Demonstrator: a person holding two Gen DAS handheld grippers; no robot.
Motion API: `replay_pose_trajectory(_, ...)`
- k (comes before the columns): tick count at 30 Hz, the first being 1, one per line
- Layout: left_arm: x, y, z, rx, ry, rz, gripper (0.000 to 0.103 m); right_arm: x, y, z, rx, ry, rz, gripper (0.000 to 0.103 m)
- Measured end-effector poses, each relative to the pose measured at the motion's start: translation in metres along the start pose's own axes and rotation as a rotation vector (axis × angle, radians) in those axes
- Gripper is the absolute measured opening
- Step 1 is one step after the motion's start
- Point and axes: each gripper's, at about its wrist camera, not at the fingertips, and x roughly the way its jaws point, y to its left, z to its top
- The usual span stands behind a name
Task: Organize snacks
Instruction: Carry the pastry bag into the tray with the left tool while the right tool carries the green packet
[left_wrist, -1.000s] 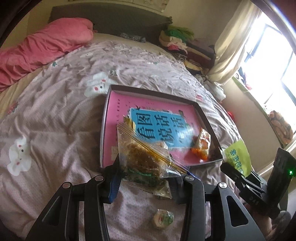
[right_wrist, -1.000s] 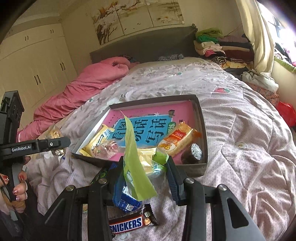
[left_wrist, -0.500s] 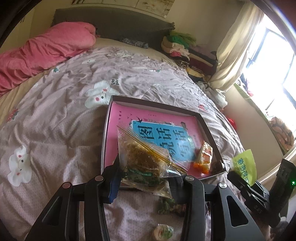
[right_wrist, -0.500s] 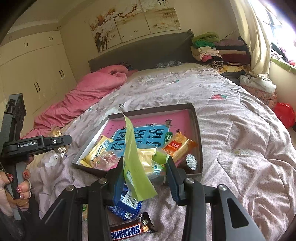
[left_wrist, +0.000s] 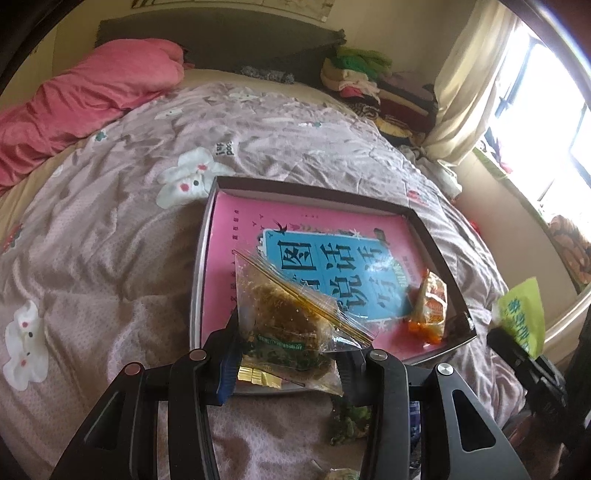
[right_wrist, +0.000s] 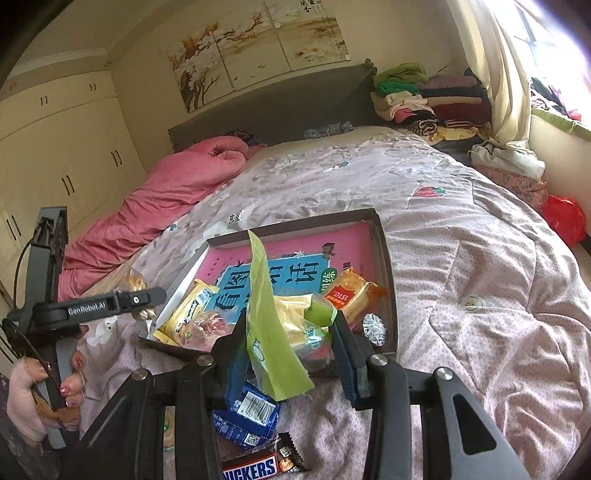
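A shallow box with a pink and blue bottom lies on the bed; it also shows in the right wrist view. My left gripper is shut on a clear zip bag of brown and green snack, held over the box's near edge. My right gripper is shut on a light green snack packet, held above the box's near edge; the packet also shows in the left wrist view. An orange packet, yellow packets and a foil sweet lie in the box.
On the quilt before the box lie a blue packet, a Snickers bar and a green wrapped snack. A pink duvet lies at the far left. Folded clothes are stacked by the headboard.
Both grippers have moved back and up from the box with their packets still held. The box now looks farther off in both views.
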Motion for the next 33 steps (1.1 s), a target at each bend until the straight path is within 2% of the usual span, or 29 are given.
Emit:
replay_pose_trajectory(18, 0.029, -0.011, -0.003, 0.086, 0.066, 0.045, 0.045, 0.016, -0.005, 0.006, 0.006, 0.011, -0.007, 0.042)
replay_pose_trajectory(33, 0.039, -0.015, -0.006, 0.089, 0.089, 0.013, 0.045, 0.036, 0.001, 0.004, -0.005, 0.050, 0.008, 0.042)
